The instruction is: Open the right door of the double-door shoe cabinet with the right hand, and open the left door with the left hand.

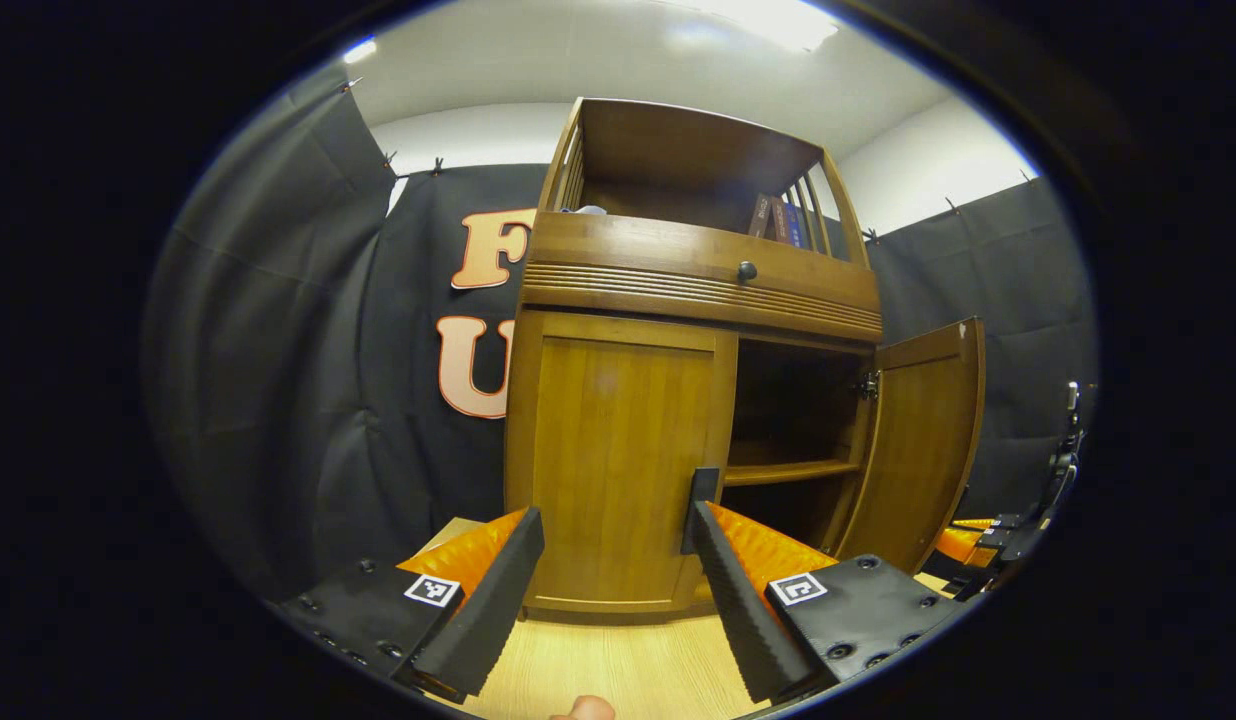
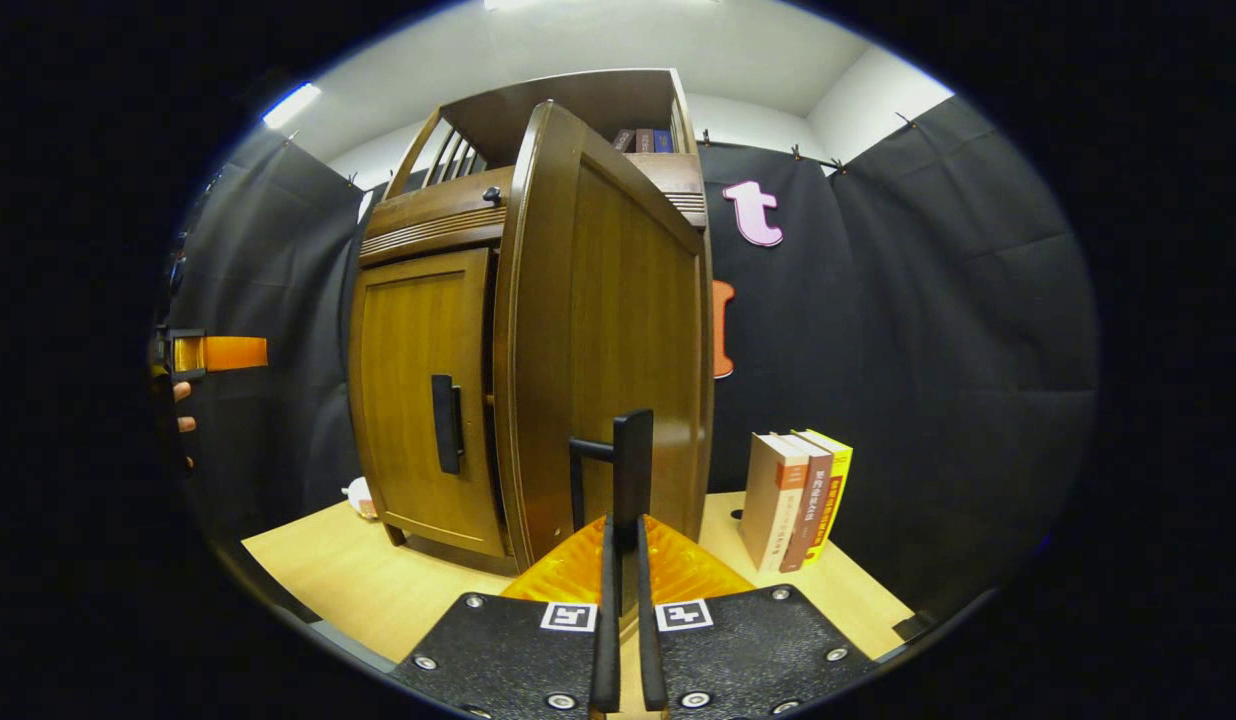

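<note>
Cabinet [image 1: 698, 290] on the bench [image 2: 378, 590] with two doors, right door [image 2: 618, 340] swung open, its handle [image 2: 628, 470] clamped in the right gripper's [image 2: 622, 560] jaws; left door [image 1: 618, 460] closed, left gripper [image 1: 613, 560] open-jawed before it.

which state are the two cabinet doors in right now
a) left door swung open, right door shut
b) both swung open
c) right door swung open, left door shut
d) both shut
c: in the left gripper view the right door stands swung out, showing the shelf inside, while the left door sits flush and shut between the fingers of the open left hand-held gripper.
</note>
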